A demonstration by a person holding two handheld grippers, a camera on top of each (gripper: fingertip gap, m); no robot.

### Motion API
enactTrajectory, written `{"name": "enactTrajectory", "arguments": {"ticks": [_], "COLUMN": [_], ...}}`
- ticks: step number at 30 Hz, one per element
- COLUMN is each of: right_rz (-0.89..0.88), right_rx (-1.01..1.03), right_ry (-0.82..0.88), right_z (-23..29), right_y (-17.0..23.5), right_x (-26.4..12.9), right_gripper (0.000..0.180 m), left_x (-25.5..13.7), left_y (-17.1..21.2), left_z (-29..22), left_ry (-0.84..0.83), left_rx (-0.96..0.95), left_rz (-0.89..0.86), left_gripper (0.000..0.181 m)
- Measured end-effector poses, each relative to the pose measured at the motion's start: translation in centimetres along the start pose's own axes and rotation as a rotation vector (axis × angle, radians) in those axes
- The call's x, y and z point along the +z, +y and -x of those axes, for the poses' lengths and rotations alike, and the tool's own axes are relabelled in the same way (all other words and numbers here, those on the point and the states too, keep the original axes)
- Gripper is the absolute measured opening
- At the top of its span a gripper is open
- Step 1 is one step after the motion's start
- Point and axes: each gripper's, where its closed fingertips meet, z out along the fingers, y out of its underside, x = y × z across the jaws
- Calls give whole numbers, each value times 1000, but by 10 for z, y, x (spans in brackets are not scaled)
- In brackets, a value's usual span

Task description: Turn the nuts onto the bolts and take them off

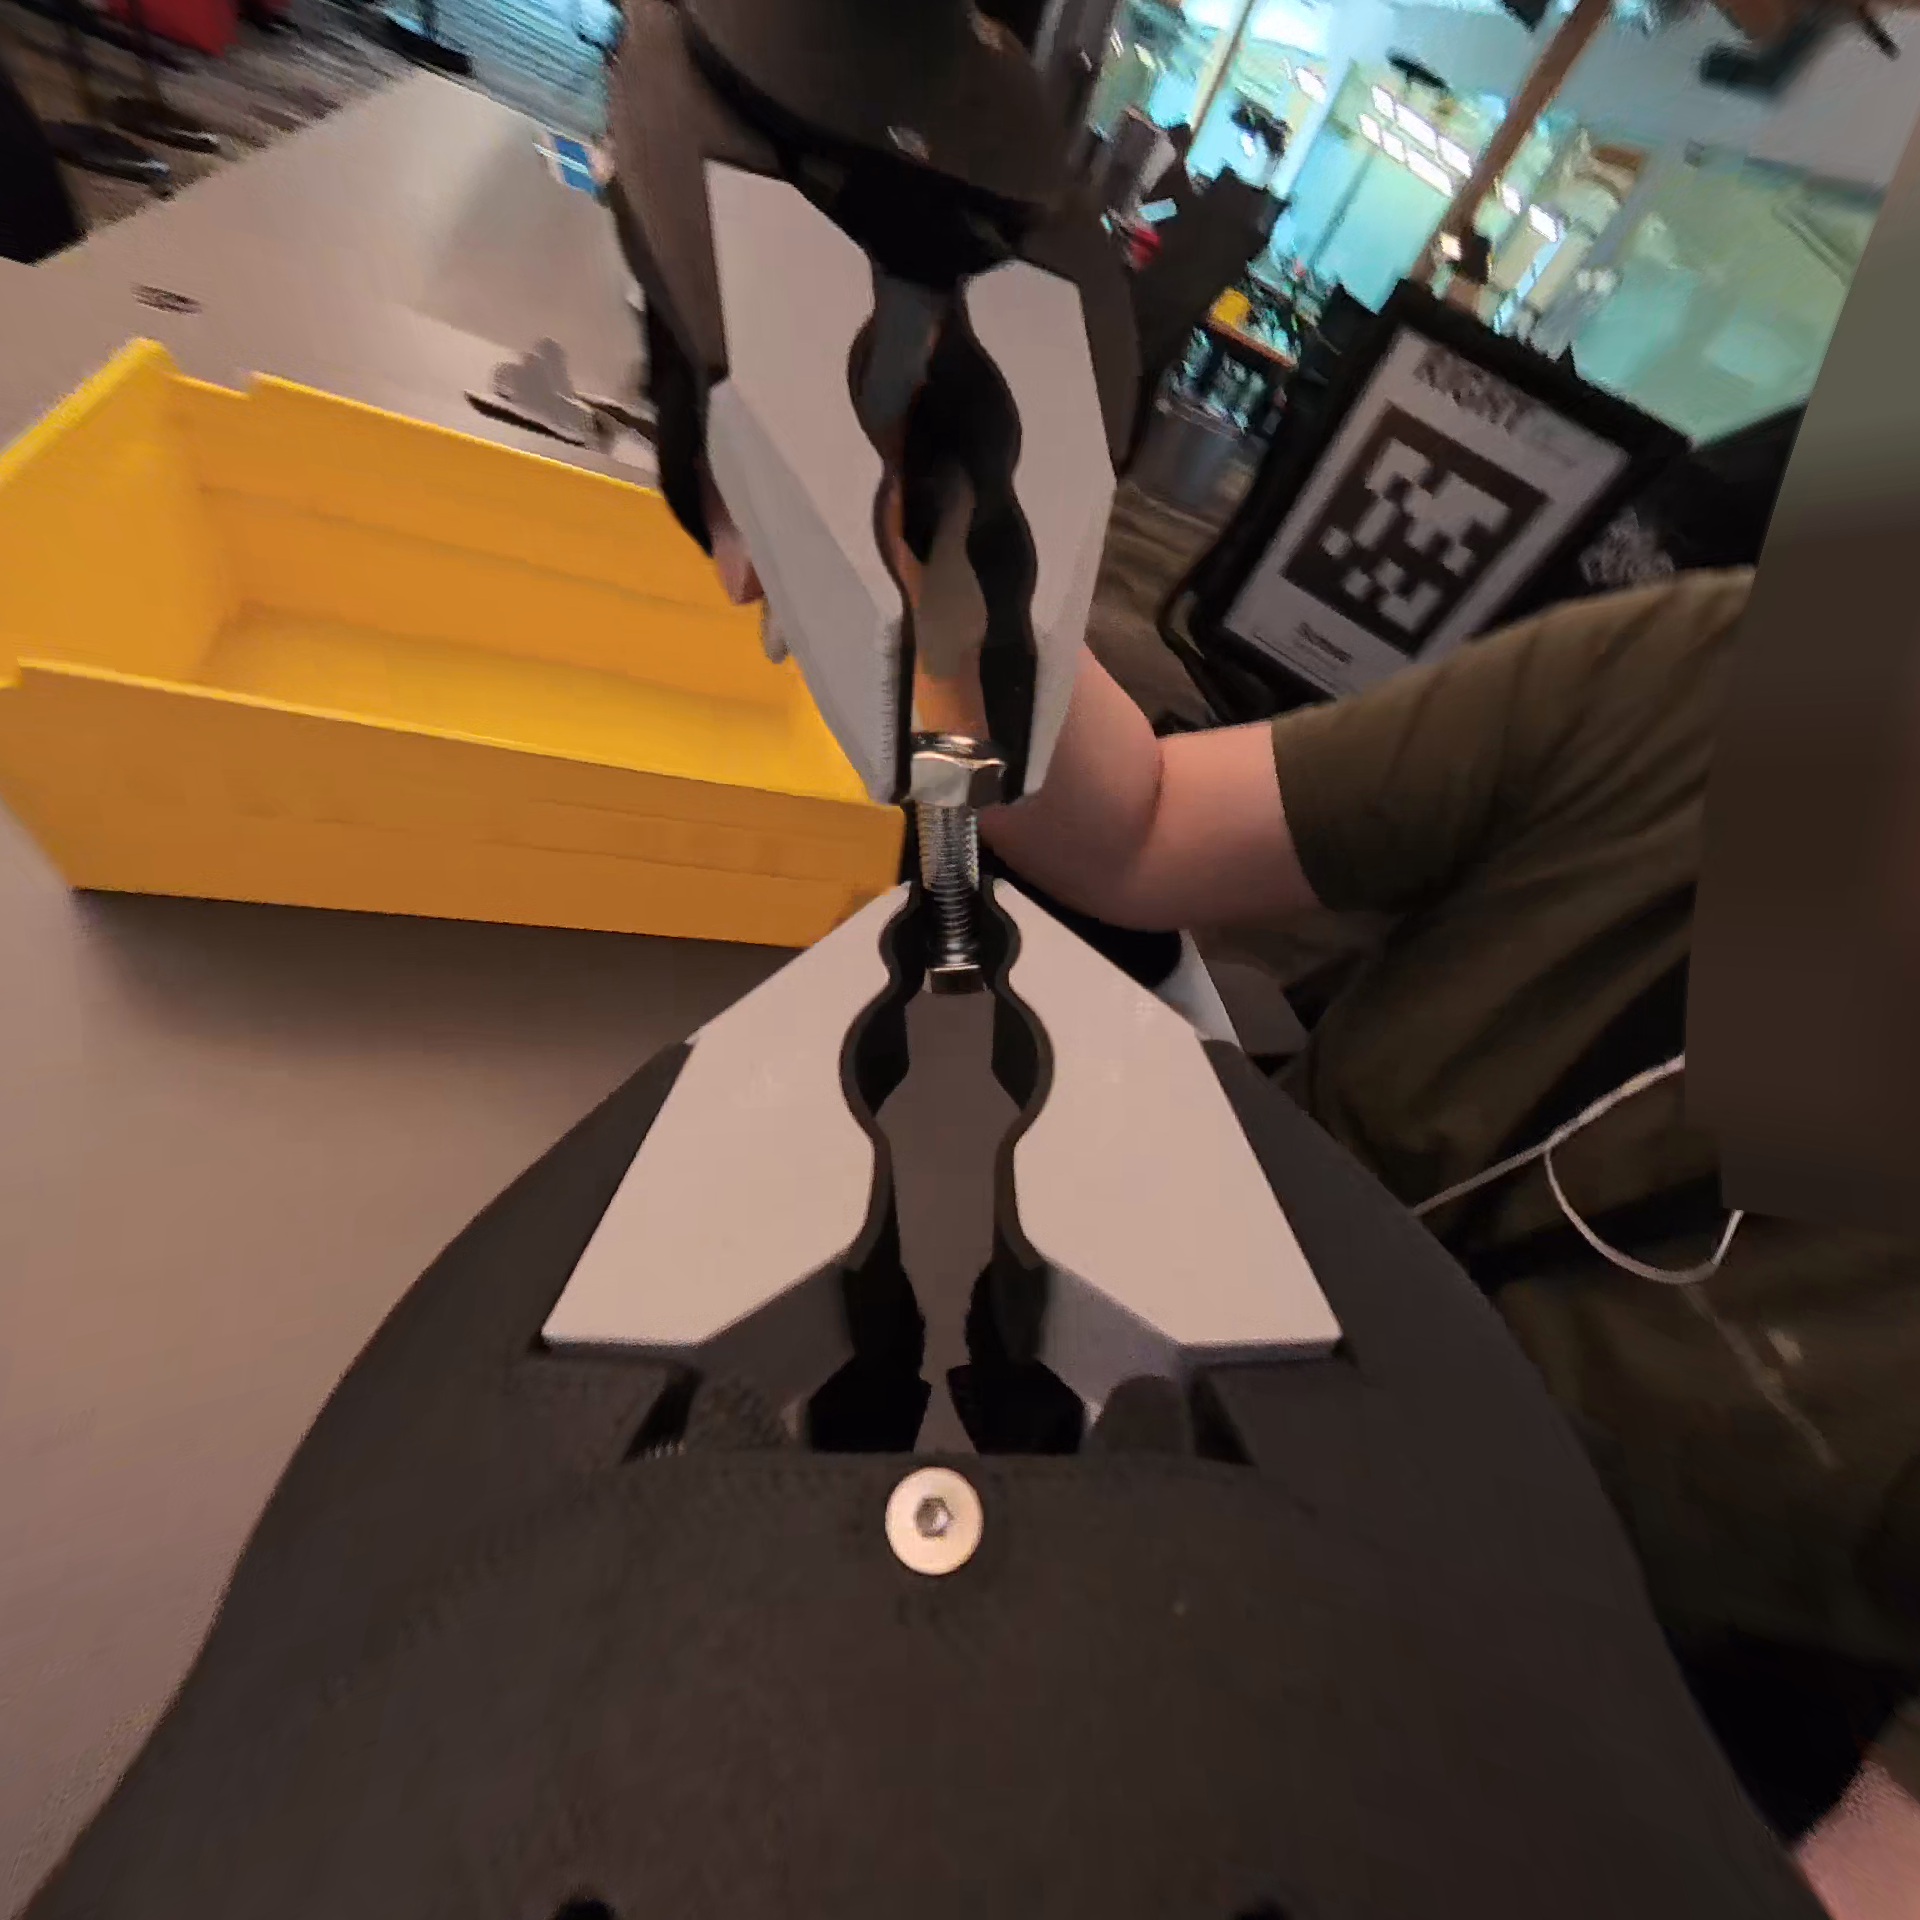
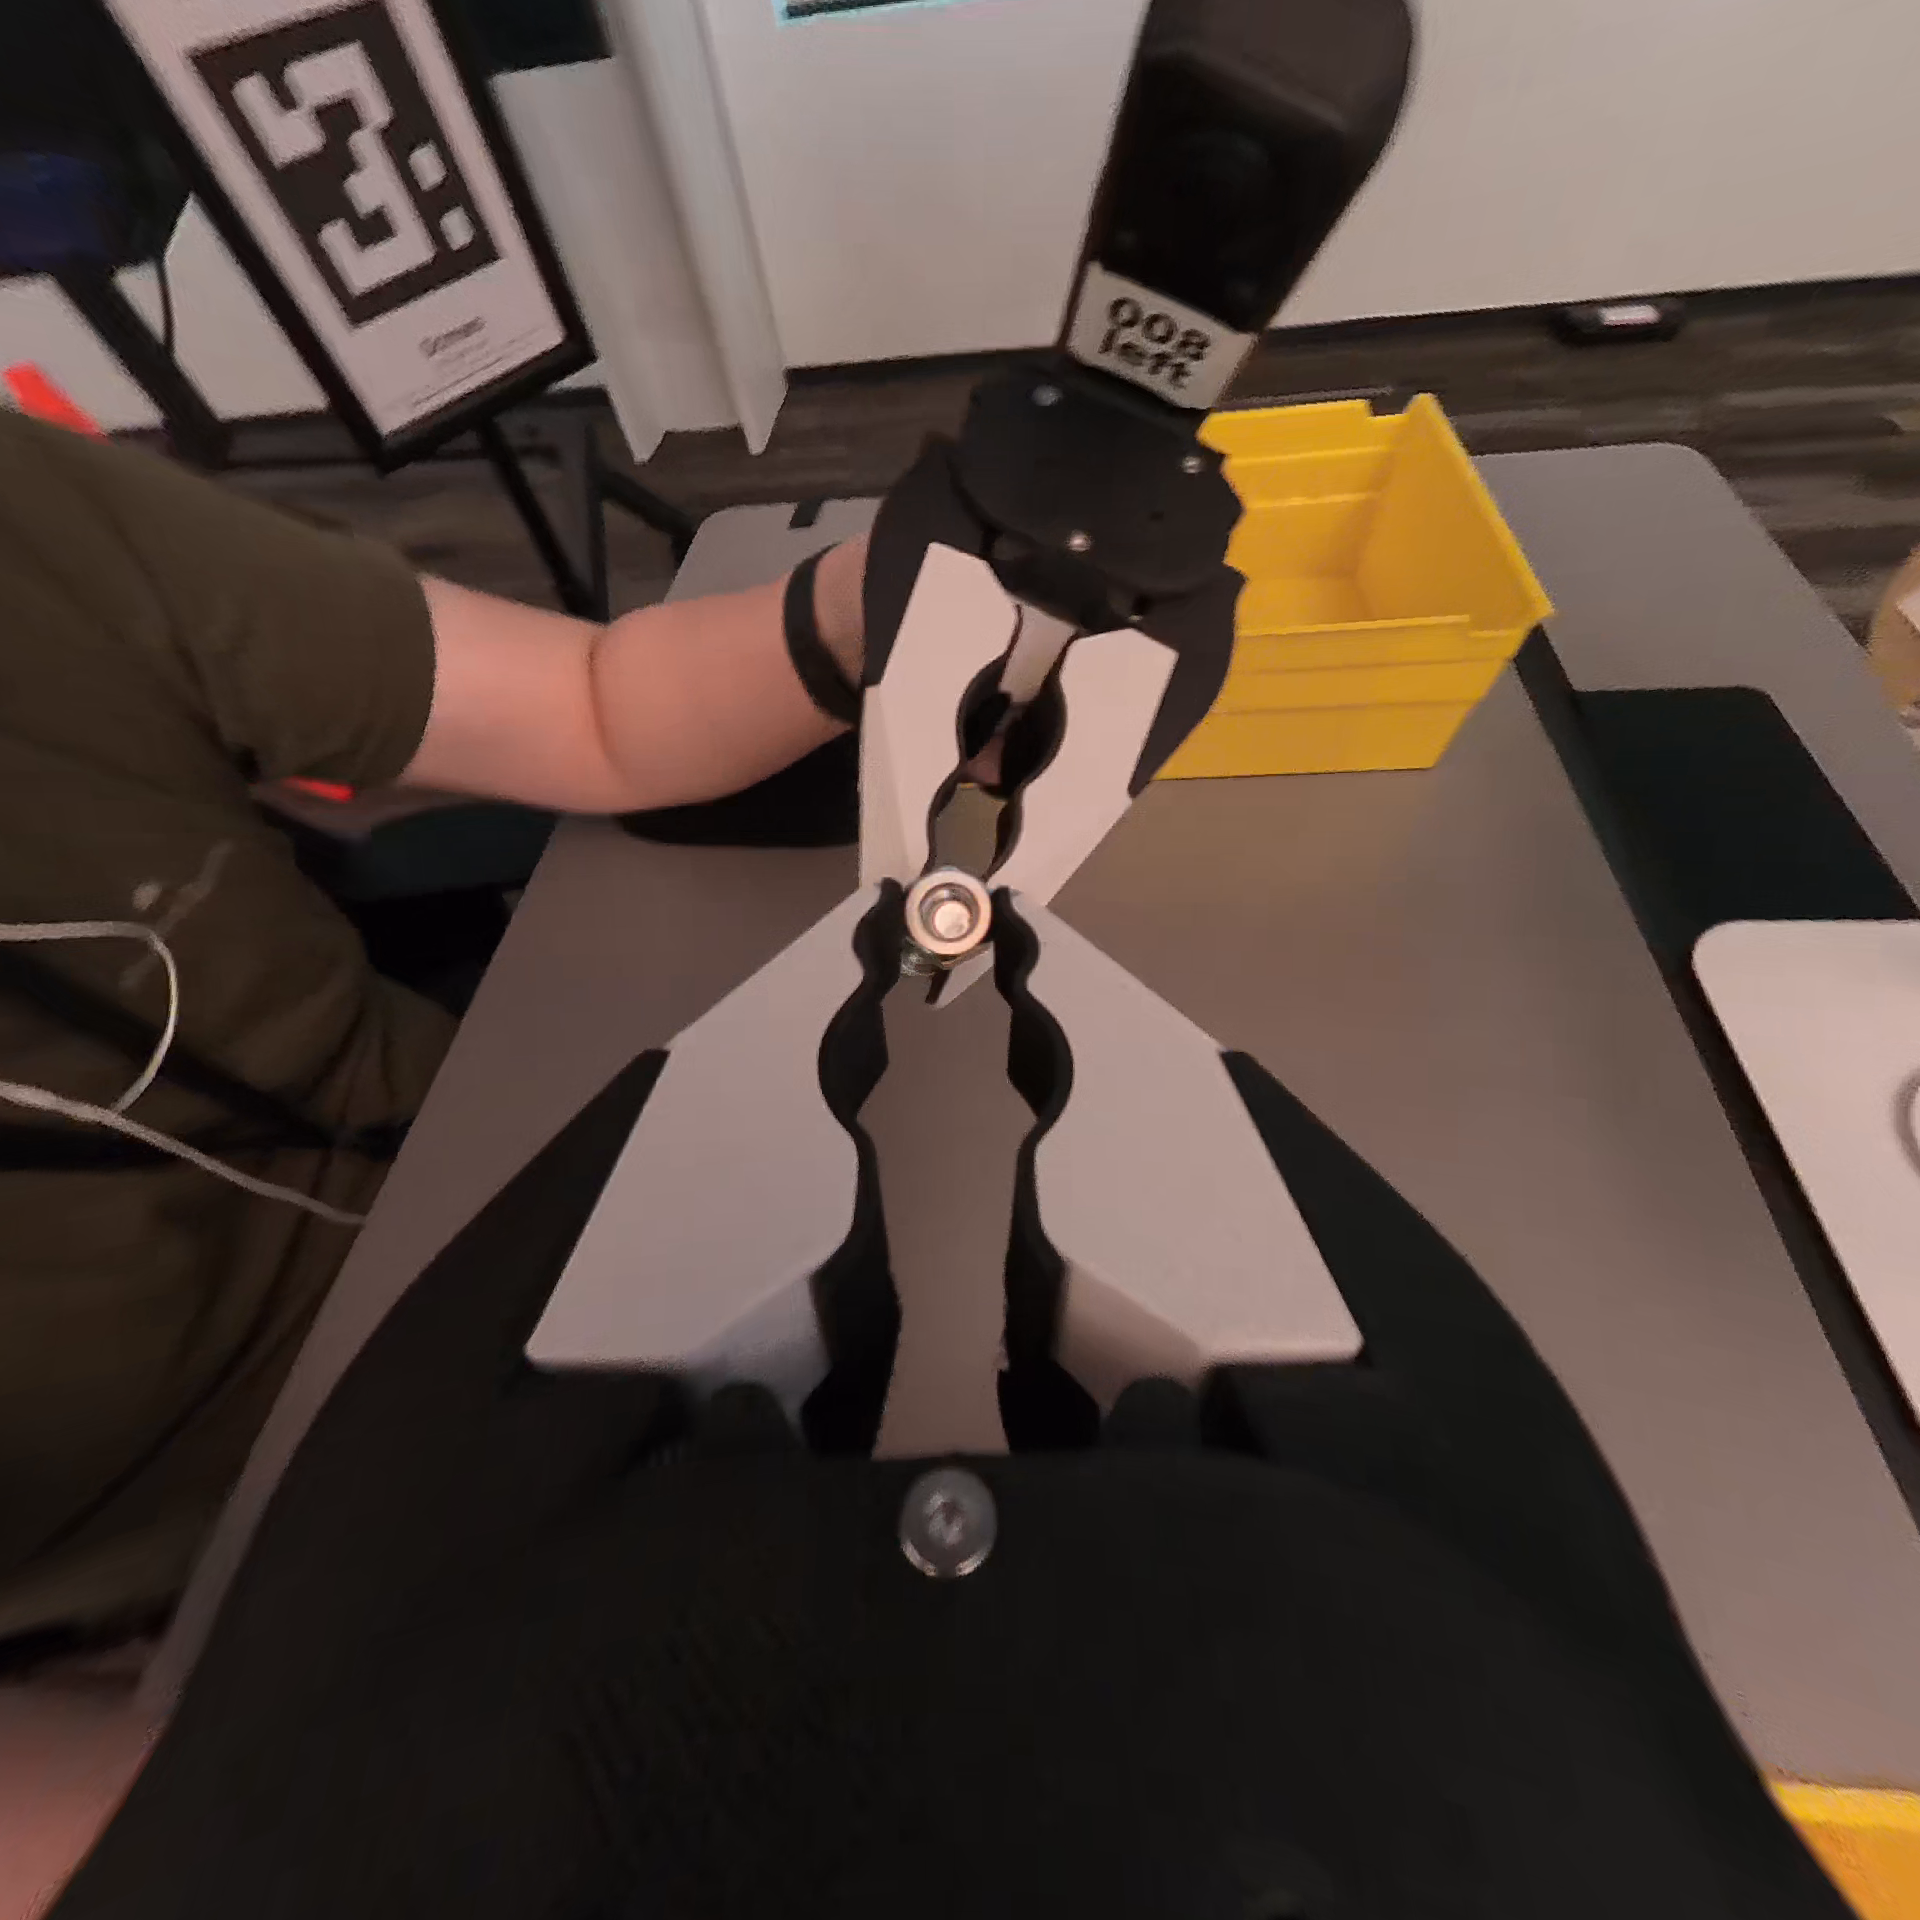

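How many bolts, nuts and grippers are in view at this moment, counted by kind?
bolt: 1
nut: 1
grippers: 2 (left gripper, right gripper)
Total: 4

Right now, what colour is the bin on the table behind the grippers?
Bright yellow. The bin shows best in the left wrist view.

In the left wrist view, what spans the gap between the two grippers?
The bolt, its threads bare, from the left gripper to the nut in the right gripper.
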Motion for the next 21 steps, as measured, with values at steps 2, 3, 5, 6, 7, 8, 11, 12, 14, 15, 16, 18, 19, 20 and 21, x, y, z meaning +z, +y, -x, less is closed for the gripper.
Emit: {"name": "enactTrajectory", "arguments": {"ticks": [2,3,5,6,7,8,11,12,14,15,16,18,19,20,21], "right_rz": [-8,9,18,4,-20,-39,-49,-39,-32,-38,-48,-61,-63,-65,-64], "right_rx": [93,136,238,290,340,385,455,472,510,527,537,556,561,559,555], "right_ry": [47,76,94,98,97,101,121,128,131,139,145,163,177,190,202], "right_z": [-14,-21,-30,-34,-37,-40,-45,-45,-46,-47,-48,-49,-51,-52,-53], "right_y": [0,4,7,6,4,2,2,4,6,5,4,2,2,1,1], "right_x": [0,1,4,4,4,3,4,4,4,4,3,2,2,2,2], "right_gripper": [16,16,16,16,16,16,16,16,16,16,16,16,16,16,16], "left_x": [-5,-6,-8,-9,-10,-13,-17,-18,-18,-18,-19,-21,-22,-23,-24], "left_y": [-5,-4,0,0,-2,-5,-6,-5,-2,-3,-4,-7,-8,-8,-8], "left_z": [10,18,30,34,37,39,45,47,50,52,53,55,55,56,57], "left_ry": [-49,-108,-204,-241,-272,-298,-392,-429,-501,-537,-570,-611,-629,-645,-661], "left_rx": [-43,-57,-64,-66,-63,-60,-23,6,71,96,116,135,137,141,147], "left_rz": [-40,-31,-4,-1,-9,-21,-5,20,72,87,92,90,91,92,95], "left_gripper": [7,7,7,7,7,7,7,7,7,7,7,7,7,7,7]}}
